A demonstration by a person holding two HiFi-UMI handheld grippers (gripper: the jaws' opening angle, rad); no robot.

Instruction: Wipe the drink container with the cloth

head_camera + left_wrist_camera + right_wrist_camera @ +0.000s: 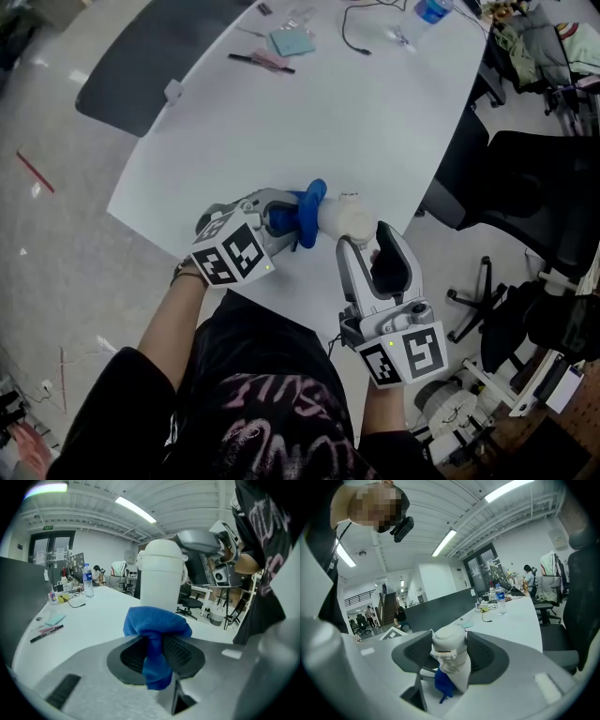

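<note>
Now the left gripper (157, 656) pinches the blue cloth (157, 623) against the drink container (345, 217), which the right gripper (449, 656) clamps.

the left gripper (289, 217) with its cloth (310, 208) and the right gripper (364, 236) with the container (349, 217) crowd together at the table's (375, 122) near edge, leaving no gap between them. beyond them the table's middle lies open. a pen (261, 63), notepad (292, 42), cable (361, 28) and water bottle (424, 17) block the far end, and chairs (553, 187) stand off the right edge.
</note>
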